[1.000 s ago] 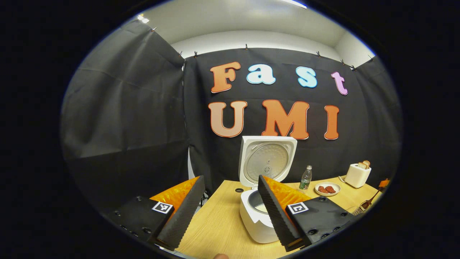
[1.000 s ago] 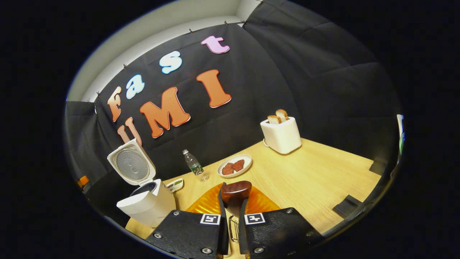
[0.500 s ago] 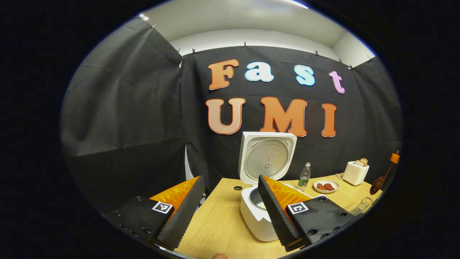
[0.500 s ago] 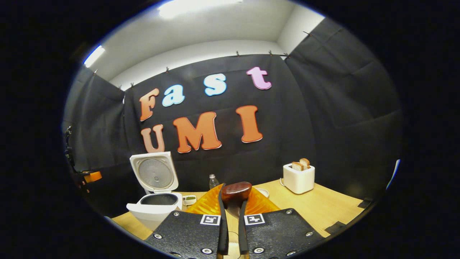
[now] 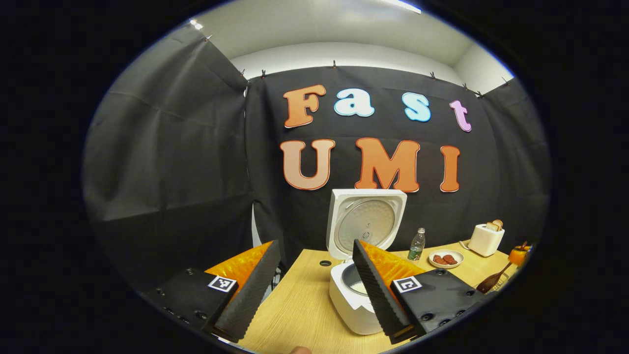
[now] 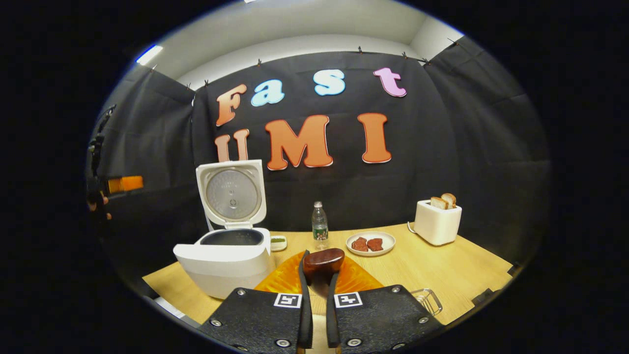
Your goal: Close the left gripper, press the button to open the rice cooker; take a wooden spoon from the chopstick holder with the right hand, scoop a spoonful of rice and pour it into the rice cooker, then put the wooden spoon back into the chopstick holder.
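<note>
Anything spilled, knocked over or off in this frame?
Nothing stands out. The rice cooker stands upright with its lid up, no grains visible on the table. Bottle, plate and toaster stand in order. The right gripper holds the wooden spoon.

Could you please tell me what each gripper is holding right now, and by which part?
The right gripper grips the wooden spoon by its handle, just behind the bowl. The left gripper is open, holding nothing.

wooden spoon handle hidden between tongs, chopstick holder half-hidden
</note>
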`<state>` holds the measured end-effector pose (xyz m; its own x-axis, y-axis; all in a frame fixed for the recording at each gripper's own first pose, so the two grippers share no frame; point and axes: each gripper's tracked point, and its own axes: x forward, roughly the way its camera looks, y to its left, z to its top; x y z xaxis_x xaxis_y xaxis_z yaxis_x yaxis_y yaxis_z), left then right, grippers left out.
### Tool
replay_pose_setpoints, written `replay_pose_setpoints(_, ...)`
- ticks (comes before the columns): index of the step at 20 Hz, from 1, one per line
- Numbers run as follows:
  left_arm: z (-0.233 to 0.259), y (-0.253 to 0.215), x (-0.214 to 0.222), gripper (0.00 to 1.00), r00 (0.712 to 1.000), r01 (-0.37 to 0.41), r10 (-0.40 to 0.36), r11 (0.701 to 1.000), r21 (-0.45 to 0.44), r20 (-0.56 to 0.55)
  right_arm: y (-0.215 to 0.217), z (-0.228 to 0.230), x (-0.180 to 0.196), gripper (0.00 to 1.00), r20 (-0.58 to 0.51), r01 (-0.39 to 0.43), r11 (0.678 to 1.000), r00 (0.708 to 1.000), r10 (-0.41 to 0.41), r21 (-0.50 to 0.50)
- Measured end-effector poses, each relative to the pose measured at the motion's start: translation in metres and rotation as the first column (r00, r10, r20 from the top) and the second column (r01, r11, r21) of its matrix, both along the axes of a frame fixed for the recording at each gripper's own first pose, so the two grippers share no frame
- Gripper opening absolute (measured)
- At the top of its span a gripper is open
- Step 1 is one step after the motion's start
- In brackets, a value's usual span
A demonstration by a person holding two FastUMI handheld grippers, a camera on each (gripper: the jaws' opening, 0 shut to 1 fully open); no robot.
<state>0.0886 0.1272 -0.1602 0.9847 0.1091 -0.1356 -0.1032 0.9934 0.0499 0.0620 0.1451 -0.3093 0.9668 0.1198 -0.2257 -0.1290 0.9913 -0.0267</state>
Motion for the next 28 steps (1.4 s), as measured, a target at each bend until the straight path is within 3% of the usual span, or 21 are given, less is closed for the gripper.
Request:
replay_pose_setpoints(8,-0.004,-0.004,0.011,1.0,1.0,0.017,-0.017,1.0,0.0,-0.017,0.006,-0.06,0.008,0.1,-0.097,0.035,0.999,0.995,-0.038,-0.032)
replay_pose_setpoints(12,-0.009,0.0,0.014,1.0,1.0,0.012,-0.012,1.0,-0.008,-0.028,0.023,-0.063,0.007,0.1,-0.113,0.033,0.993,0.993,-0.02,0.114)
replay_pose_setpoints(14,-0.01,0.0,0.015,1.0,0.999,0.015,-0.015,1.0,-0.014,-0.03,0.026,-0.063,0.01,0.1,-0.124,0.055,0.974,0.992,-0.028,0.221)
replay_pose_setpoints(18,-0.012,0.0,0.014,1.0,0.999,0.018,-0.019,1.0,-0.023,-0.033,0.022,-0.067,0.013,0.1,-0.154,0.111,0.902,0.987,-0.051,0.416)
replay_pose_setpoints(23,-0.015,-0.002,0.012,1.0,0.999,0.021,-0.023,0.999,-0.031,-0.038,0.007,-0.073,0.018,0.1,-0.208,0.201,0.805,0.973,-0.099,0.559)
replay_pose_setpoints(26,-0.016,-0.002,0.015,1.0,0.999,0.019,-0.02,0.999,-0.034,-0.042,-0.013,-0.083,0.019,0.1,-0.293,0.329,0.681,0.94,-0.172,0.654)
replay_pose_setpoints(28,-0.017,-0.003,0.013,1.0,0.999,0.019,-0.02,0.999,-0.037,-0.046,-0.014,-0.088,0.02,0.1,-0.326,0.365,0.612,0.928,-0.179,0.701)
